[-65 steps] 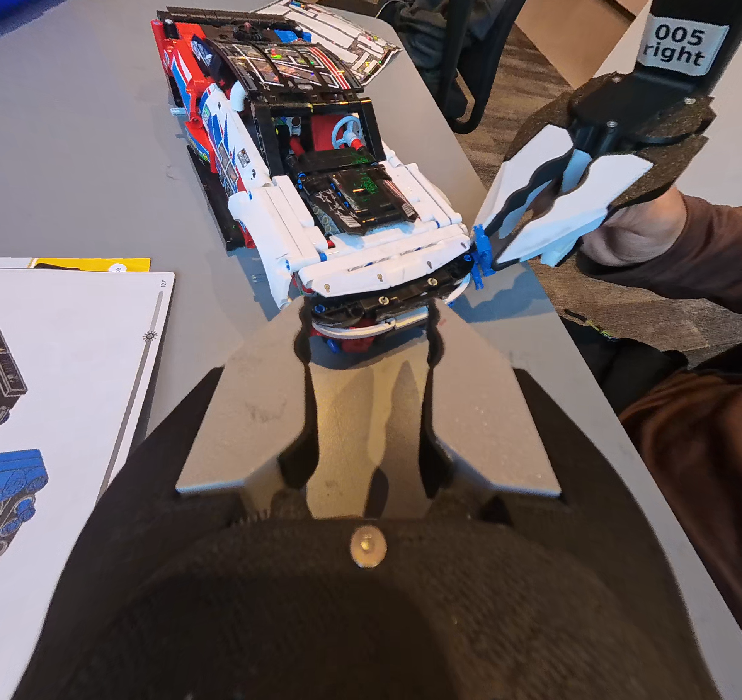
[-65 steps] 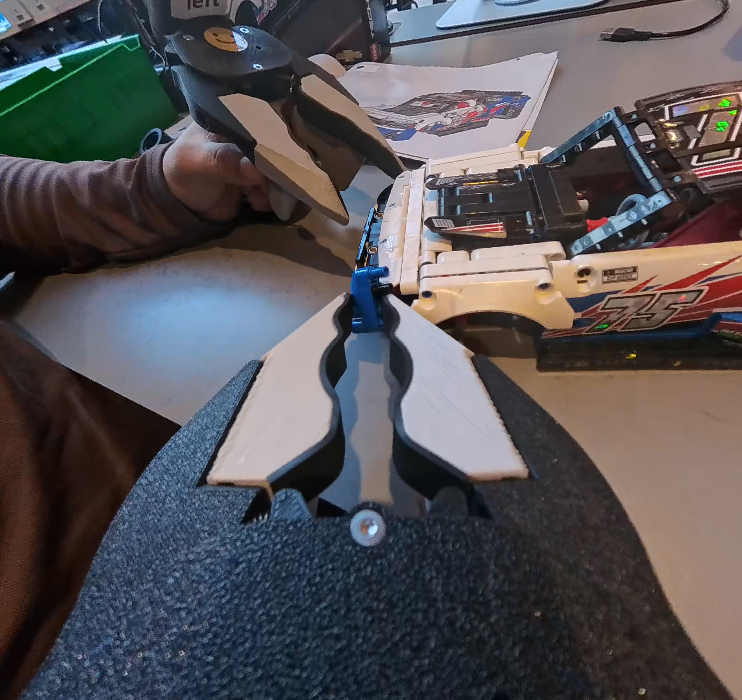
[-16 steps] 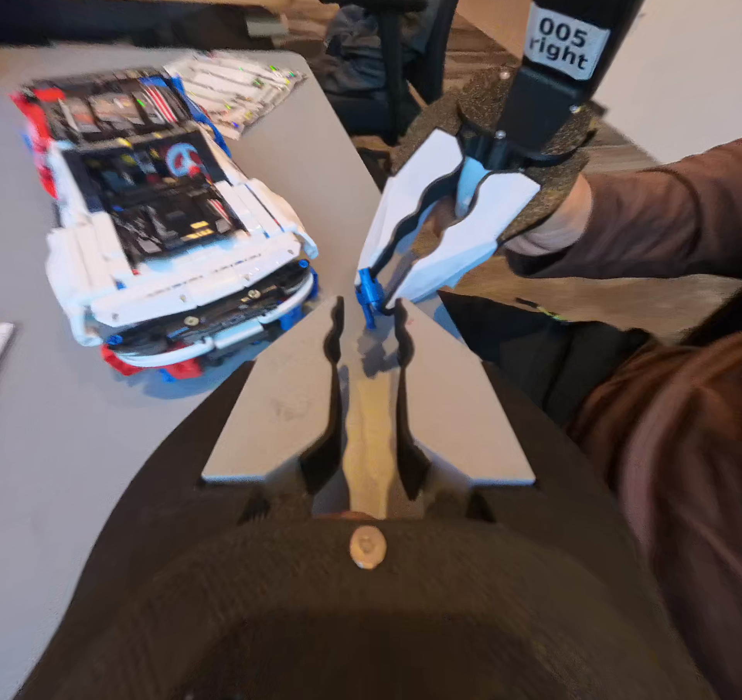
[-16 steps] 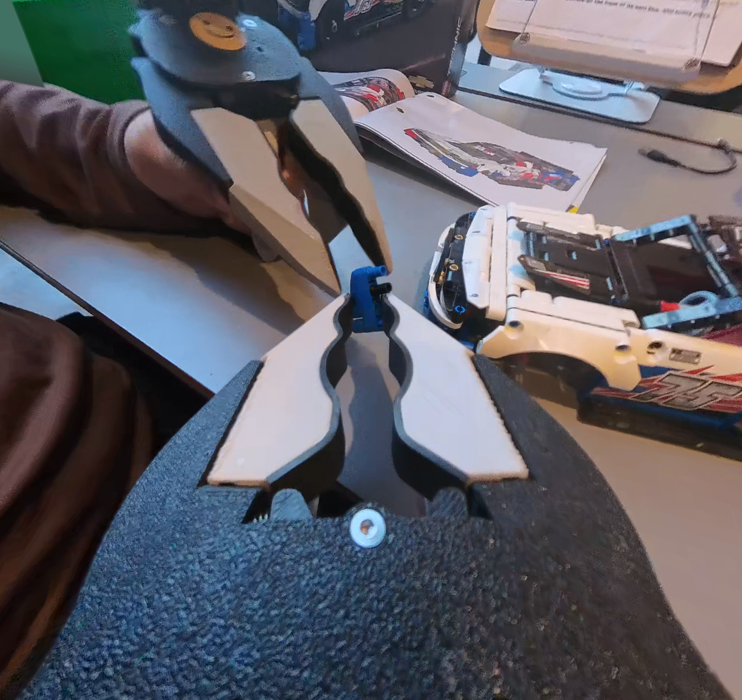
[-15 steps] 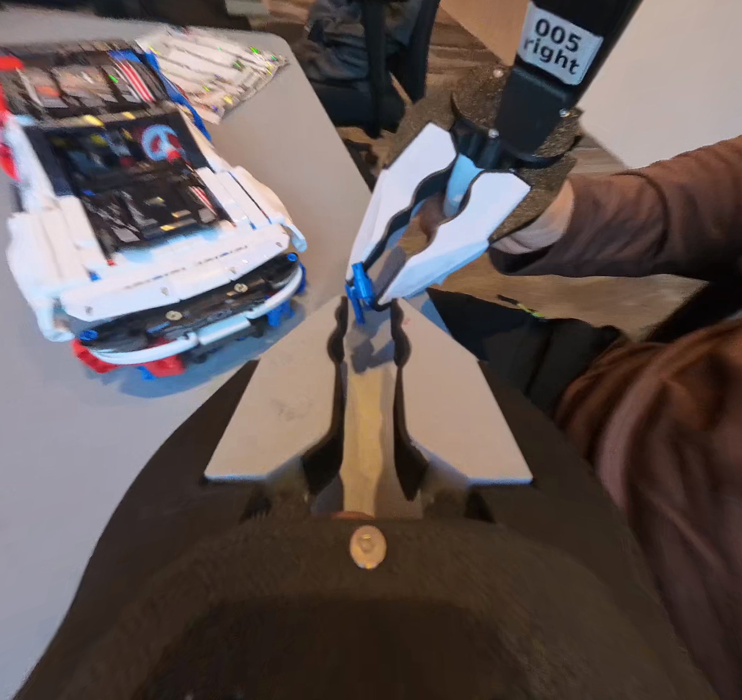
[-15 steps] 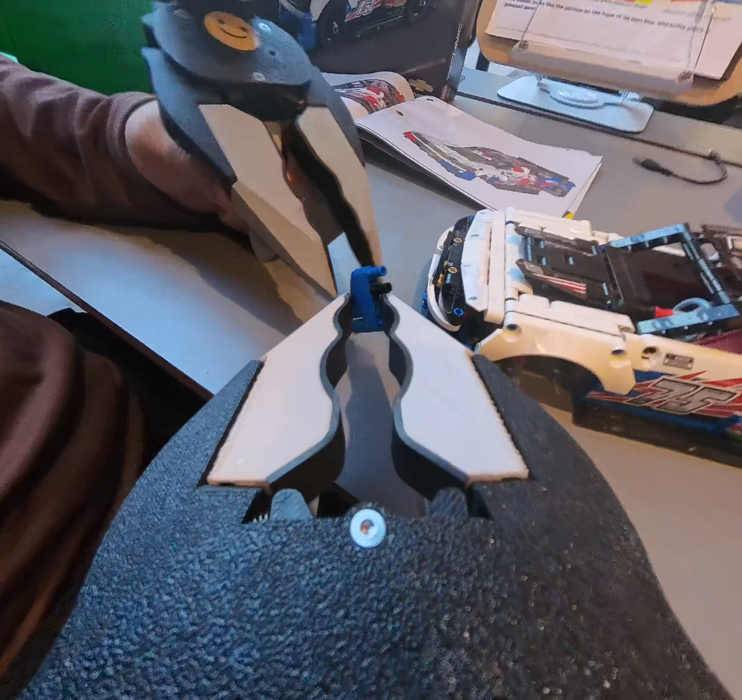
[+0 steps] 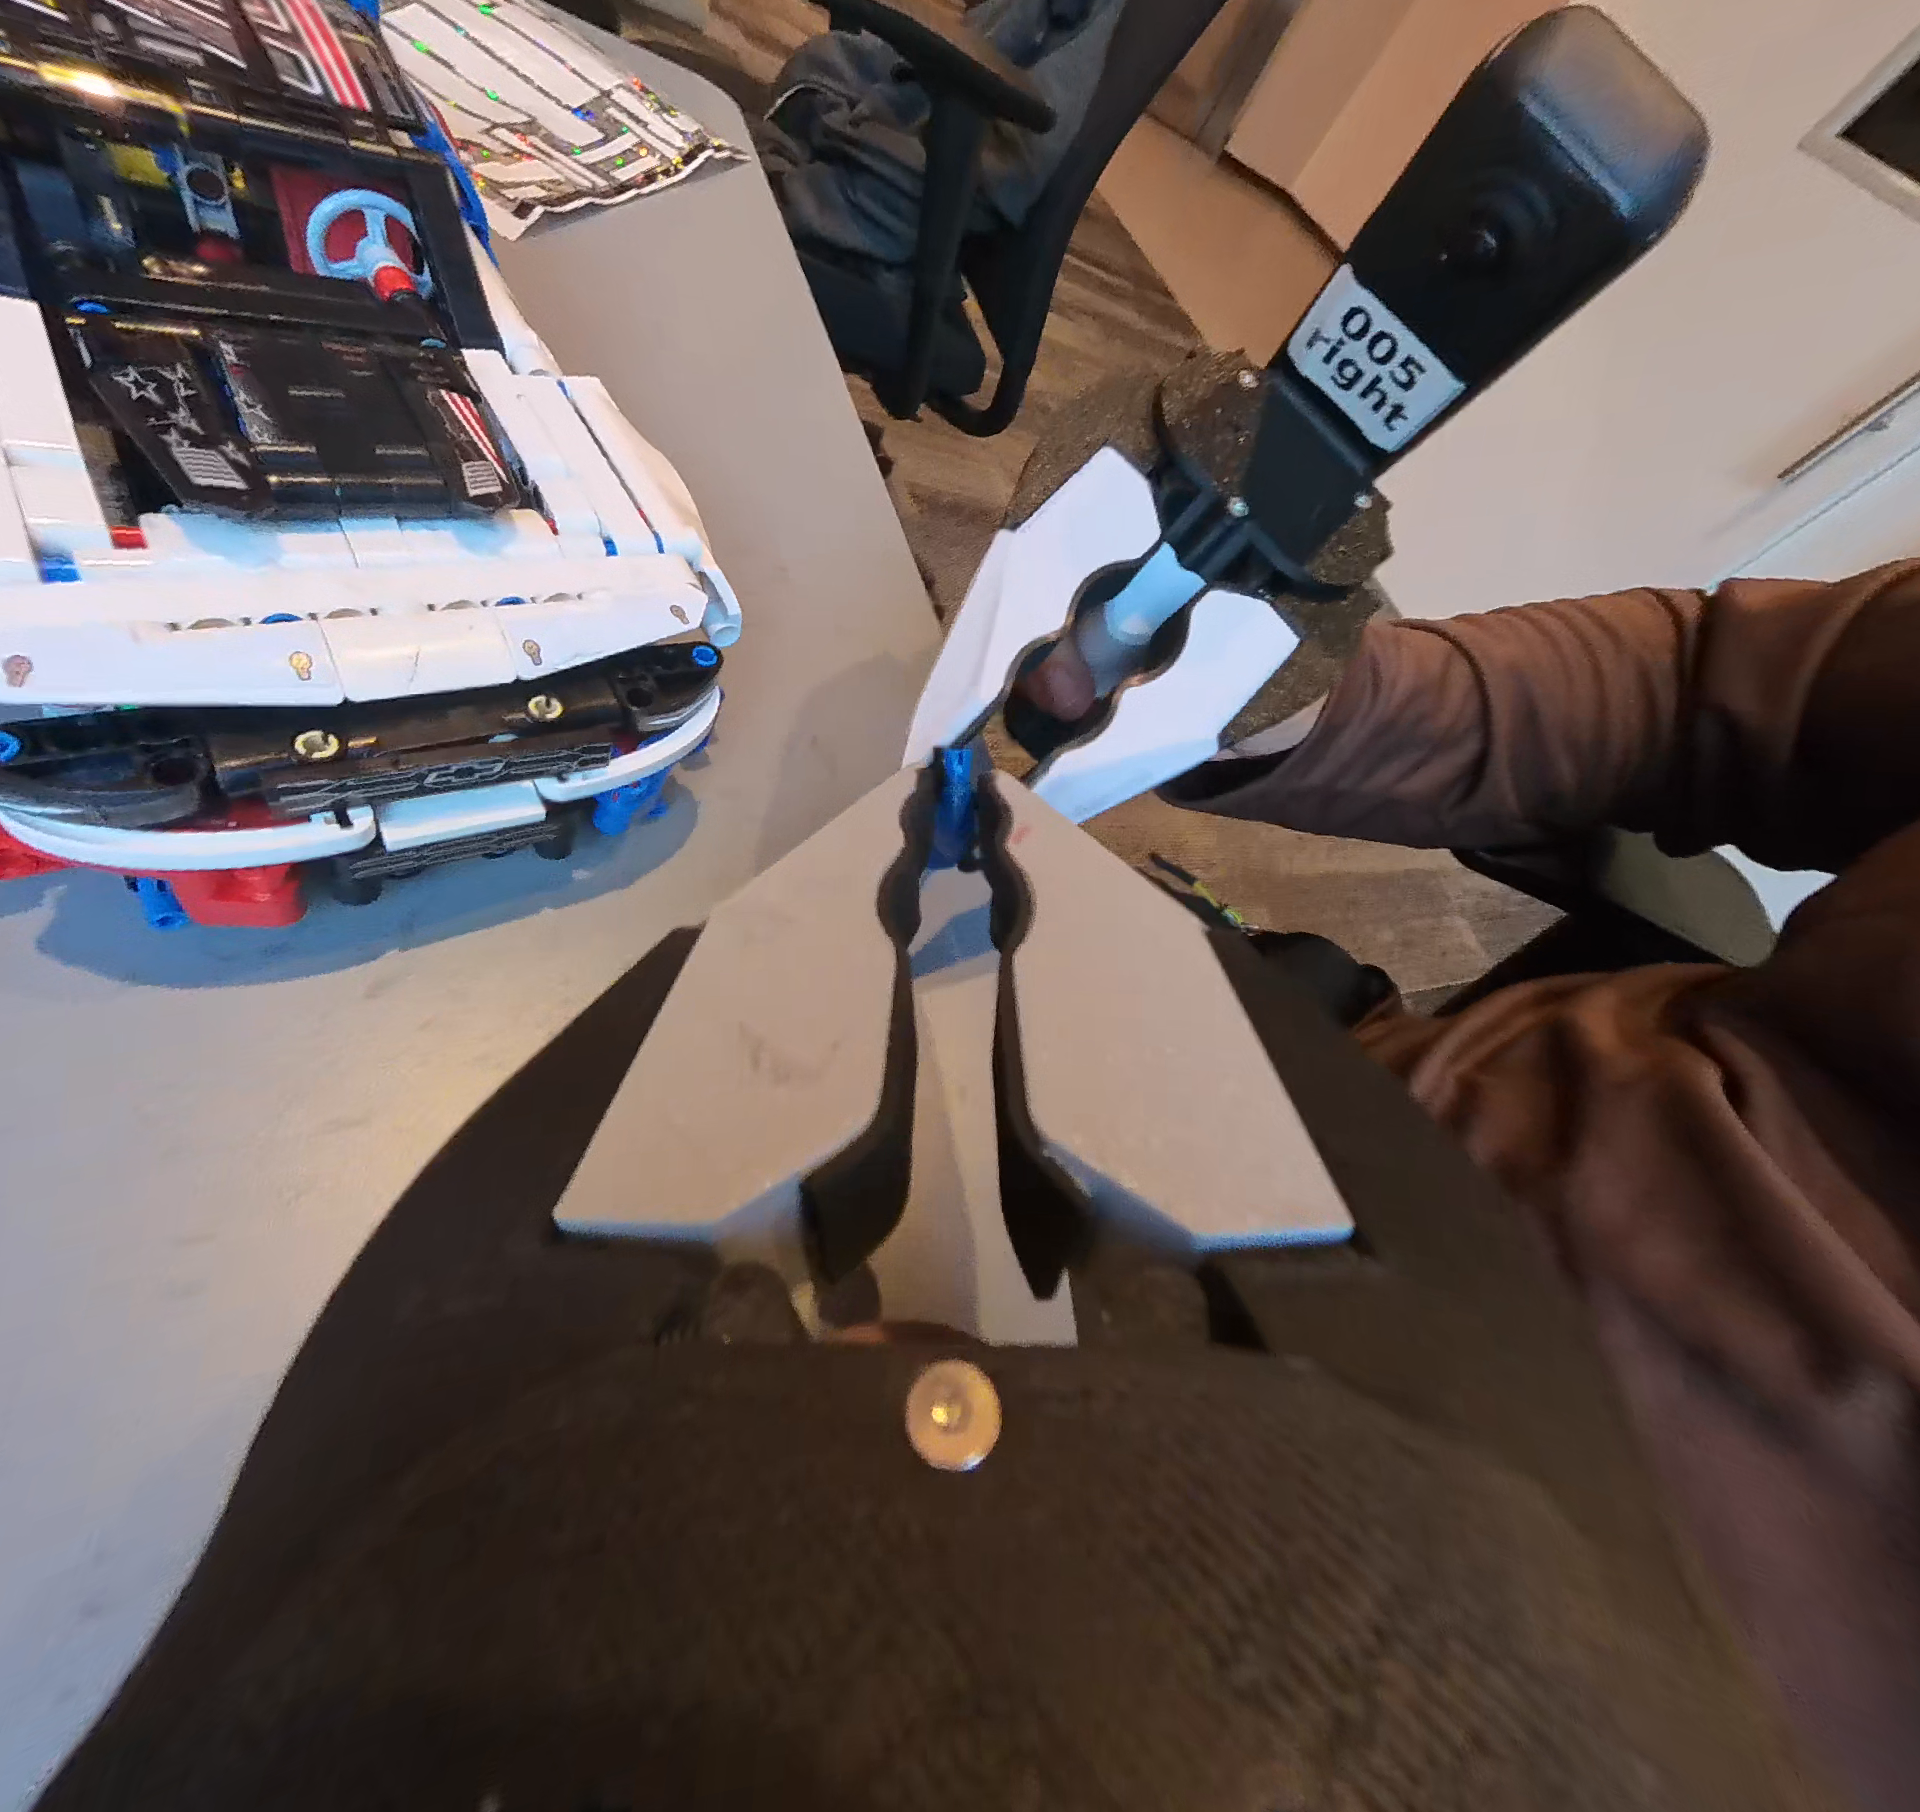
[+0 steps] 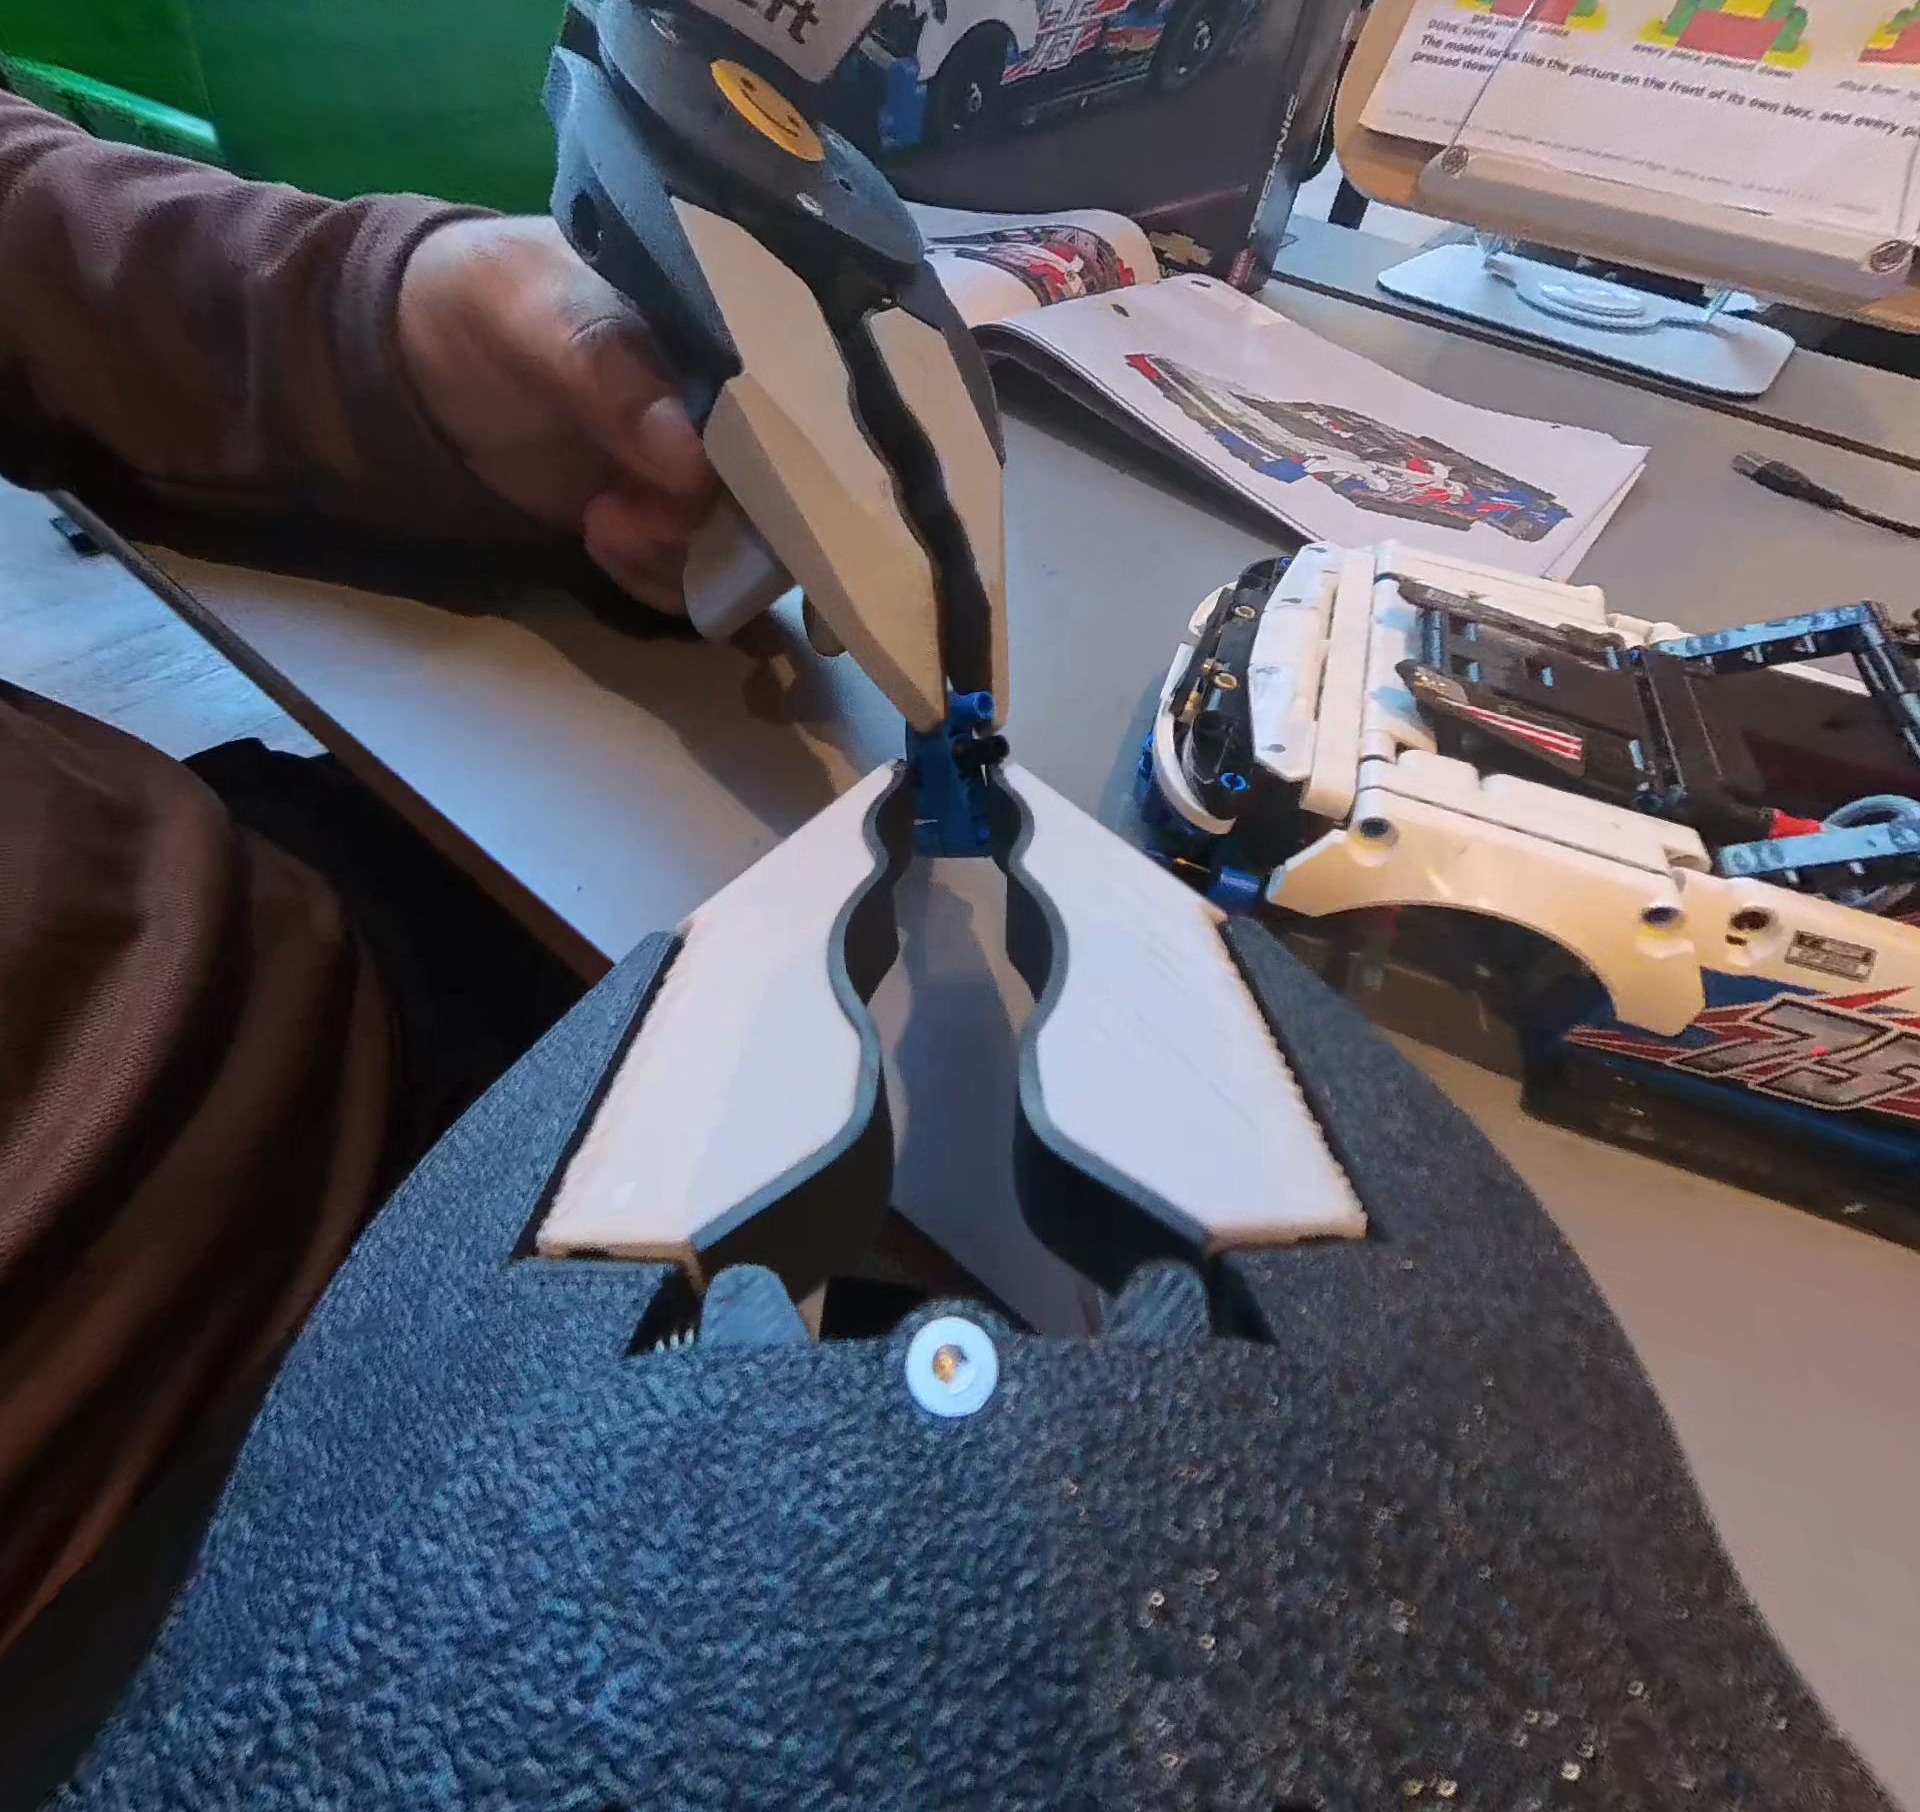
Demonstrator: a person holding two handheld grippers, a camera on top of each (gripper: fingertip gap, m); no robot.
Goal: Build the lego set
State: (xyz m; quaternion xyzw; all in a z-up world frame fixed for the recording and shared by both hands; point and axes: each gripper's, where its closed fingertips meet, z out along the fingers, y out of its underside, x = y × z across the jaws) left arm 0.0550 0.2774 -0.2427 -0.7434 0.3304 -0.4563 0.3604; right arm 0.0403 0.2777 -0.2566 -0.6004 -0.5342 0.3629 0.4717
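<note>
Meanwhile both smooth, wedge-shaped tongs, left [image 8: 961, 697] and right [image 8: 948, 786], pinch one knobby blue plastic piece [image 8: 951, 775] between them.

Smooth grey table [image 7: 156, 1087] with a rounded corner, lit softly from above. Beyond its edge, brown wood-grain floor [image 7: 1164, 276] and a black office chair [image 7: 966, 152] with dark clothing draped over the seat. Plain white wall [image 7: 1766, 152] at the far right. On the opposite side, a green plastic bin [image 8: 343, 69] at the table's back, and a silver stand with a flat base [image 8: 1590, 328] carrying a printed sheet.
</note>
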